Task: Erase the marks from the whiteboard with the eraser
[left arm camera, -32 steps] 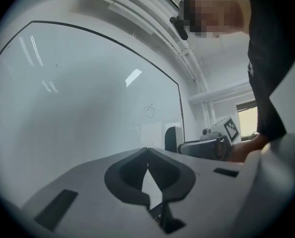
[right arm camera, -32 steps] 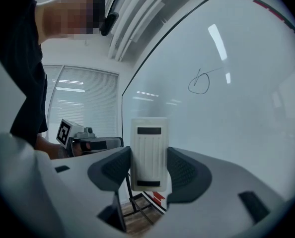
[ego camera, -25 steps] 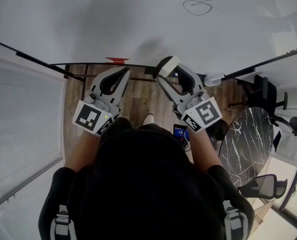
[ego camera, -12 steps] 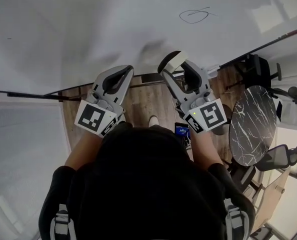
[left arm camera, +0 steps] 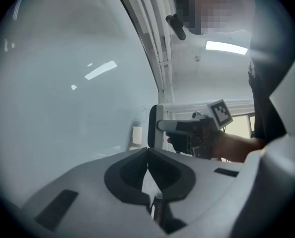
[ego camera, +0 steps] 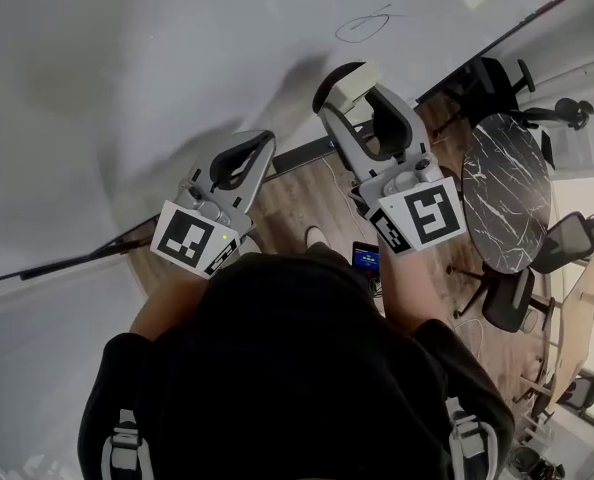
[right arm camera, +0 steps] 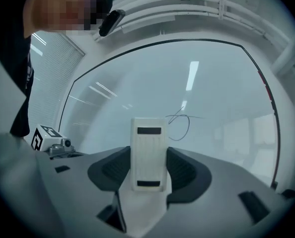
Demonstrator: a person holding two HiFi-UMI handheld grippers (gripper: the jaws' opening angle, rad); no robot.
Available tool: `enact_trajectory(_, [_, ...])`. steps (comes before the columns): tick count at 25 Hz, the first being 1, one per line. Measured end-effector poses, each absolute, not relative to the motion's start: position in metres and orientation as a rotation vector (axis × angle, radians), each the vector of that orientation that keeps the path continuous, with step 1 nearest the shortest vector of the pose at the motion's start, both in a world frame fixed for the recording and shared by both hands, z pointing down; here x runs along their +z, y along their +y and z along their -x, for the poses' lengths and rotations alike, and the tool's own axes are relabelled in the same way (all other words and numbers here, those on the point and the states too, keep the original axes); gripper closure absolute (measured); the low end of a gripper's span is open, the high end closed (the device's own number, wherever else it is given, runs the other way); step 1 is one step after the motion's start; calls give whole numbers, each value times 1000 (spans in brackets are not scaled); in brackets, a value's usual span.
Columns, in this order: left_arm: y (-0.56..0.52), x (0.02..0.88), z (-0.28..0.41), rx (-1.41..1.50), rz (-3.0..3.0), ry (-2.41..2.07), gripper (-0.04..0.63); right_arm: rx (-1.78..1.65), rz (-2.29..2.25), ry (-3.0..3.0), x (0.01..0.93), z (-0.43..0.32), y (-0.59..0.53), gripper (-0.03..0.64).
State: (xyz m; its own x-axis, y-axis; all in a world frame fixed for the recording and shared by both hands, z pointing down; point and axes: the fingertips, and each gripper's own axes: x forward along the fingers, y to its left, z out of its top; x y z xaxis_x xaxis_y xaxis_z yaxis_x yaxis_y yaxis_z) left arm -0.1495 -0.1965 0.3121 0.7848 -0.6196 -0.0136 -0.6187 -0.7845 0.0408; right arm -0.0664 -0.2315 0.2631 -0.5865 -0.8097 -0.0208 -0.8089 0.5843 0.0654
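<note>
The whiteboard (ego camera: 177,48) fills the top of the head view and carries a thin looped pen mark (ego camera: 362,25) at upper right. My right gripper (ego camera: 349,86) is shut on a white eraser (ego camera: 357,81), held up near the board a little below and left of the mark. In the right gripper view the eraser (right arm camera: 148,152) stands upright between the jaws, with the mark (right arm camera: 180,120) just above and right of it. My left gripper (ego camera: 247,153) hangs lower, shut with nothing in it; its closed jaws (left arm camera: 148,152) face the eraser (left arm camera: 155,125).
A round black marble table (ego camera: 507,188) stands at the right with office chairs (ego camera: 517,78) around it. A phone with a lit screen (ego camera: 364,258) shows below the right gripper. Wooden floor (ego camera: 297,198) lies under the board's dark lower edge (ego camera: 307,151).
The right gripper has risen with the eraser and now lies over the board, closer to the mark. The view has tilted. The left gripper has barely moved.
</note>
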Motion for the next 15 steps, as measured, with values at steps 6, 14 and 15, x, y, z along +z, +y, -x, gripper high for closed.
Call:
enact_trajectory(6, [-198, 308, 146, -57, -2970, -881, 591, -187, -1558, -2701, 229, 68, -245, 390])
enact_trajectory(14, [-195, 304, 148, -82, -2971, -881, 591, -310, -1574, -2631, 201, 82, -256, 390])
enact_trajectory(15, [-194, 302, 147, -89, -2971, -890, 591, -315, -1571, -2633, 201, 83, -257, 391])
